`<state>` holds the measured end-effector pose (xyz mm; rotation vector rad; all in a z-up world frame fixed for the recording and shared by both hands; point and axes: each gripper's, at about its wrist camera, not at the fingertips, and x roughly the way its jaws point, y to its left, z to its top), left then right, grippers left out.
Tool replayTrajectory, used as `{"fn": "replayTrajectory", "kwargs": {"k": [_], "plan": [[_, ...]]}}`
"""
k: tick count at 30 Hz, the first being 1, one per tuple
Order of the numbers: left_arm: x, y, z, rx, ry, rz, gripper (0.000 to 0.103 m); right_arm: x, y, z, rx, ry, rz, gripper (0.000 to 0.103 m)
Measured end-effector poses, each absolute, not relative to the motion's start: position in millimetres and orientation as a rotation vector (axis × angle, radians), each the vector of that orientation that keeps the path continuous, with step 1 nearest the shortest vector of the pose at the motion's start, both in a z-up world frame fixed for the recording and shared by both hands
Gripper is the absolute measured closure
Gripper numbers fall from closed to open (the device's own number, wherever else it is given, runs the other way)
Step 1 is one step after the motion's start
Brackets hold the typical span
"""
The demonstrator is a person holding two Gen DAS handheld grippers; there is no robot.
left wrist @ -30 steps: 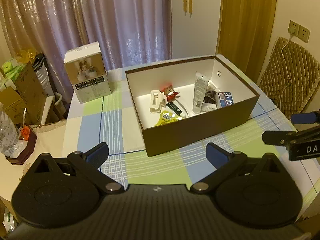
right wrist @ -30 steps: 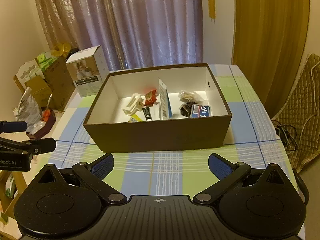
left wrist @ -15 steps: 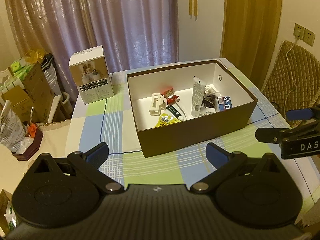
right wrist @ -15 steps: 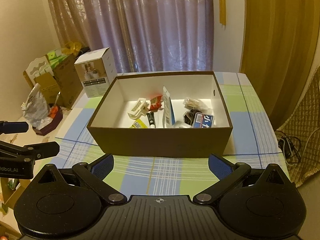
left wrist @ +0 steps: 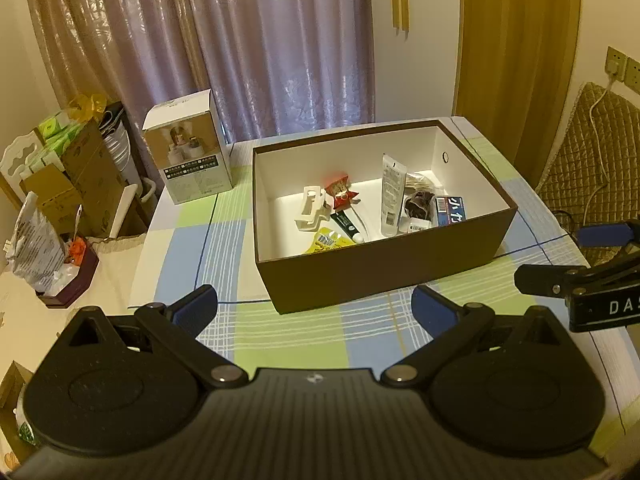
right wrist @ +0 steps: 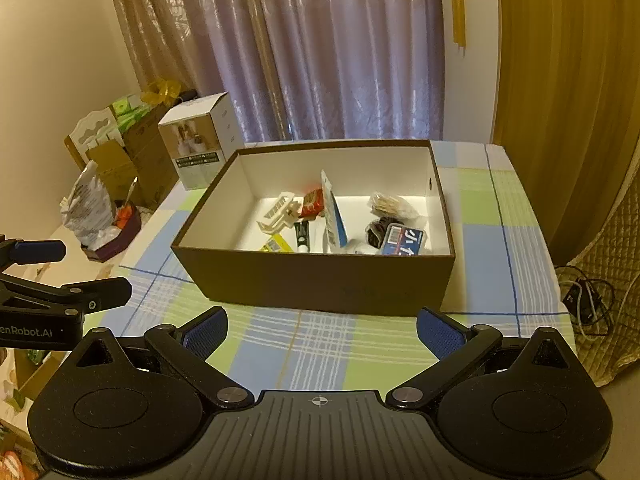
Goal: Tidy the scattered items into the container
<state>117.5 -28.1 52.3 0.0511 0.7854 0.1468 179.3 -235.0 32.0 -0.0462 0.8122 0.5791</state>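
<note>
Both the left tongs and right tongs hang spread and empty above the desk. The brown box sits just ahead of them, with the small items inside.

A checked tablecloth in green, blue and white covers the table. At the cloth's far left corner stands a white carton with a photo on its front. Left of the carton, off the table, cardboard boxes are stacked, with a crinkled plastic bag in front. Purple curtains hang behind the carton. A quilted chair sits far right.
</note>
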Motion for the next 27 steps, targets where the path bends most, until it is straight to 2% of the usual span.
{"fn": "replayTrajectory", "kwargs": {"k": [27], "plan": [[122, -51, 30, 0.043, 0.841, 0.237, 0.001, 195, -252, 11, -0.042, 0.858, 0.637, 0.000]]}}
